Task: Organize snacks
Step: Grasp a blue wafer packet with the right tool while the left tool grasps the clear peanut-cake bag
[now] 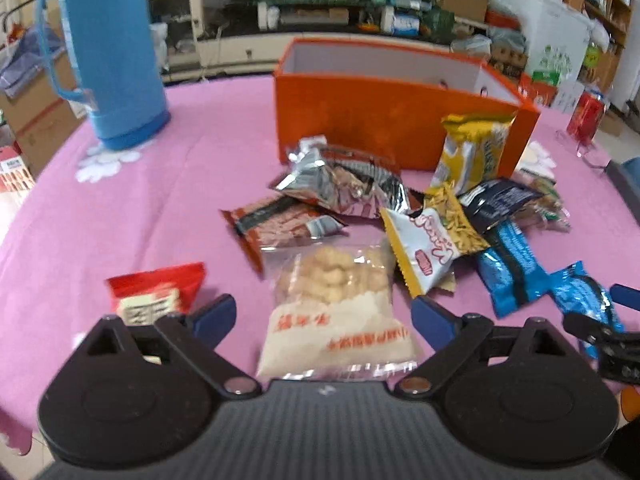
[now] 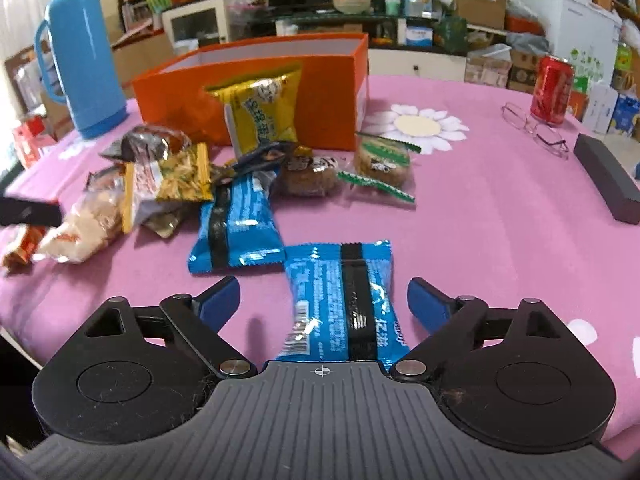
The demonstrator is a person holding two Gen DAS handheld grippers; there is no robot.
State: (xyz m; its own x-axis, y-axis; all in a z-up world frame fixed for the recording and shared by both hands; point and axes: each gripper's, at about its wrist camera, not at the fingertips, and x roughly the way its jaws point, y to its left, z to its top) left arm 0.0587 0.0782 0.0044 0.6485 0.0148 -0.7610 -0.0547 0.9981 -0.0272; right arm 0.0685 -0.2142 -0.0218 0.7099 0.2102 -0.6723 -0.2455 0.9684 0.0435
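Blue snack packet [image 2: 340, 300] lies flat on counter [image 2: 480, 208], long axis pointing away toward orange box [image 2: 256, 92], between wide-open right tool [image 2: 324, 300] pads, ungripped; left tool [image 1: 324, 316] likewise open over clear puff bag [image 1: 340, 312].

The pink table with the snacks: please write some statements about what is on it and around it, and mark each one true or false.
1. The orange box is open at the top. True.
2. A yellow packet leans against the front of the box. True.
3. The blue flask lies on its side. False: it stands upright on the pink table.
4. The right gripper is shut on a blue packet. False: its jaws stand open, with the packet lying between them on the table.
5. A pair of glasses lies beside the red can. True.
6. The clear bag of puffs is inside the box. False: it lies on the table between the open jaws of the left gripper.
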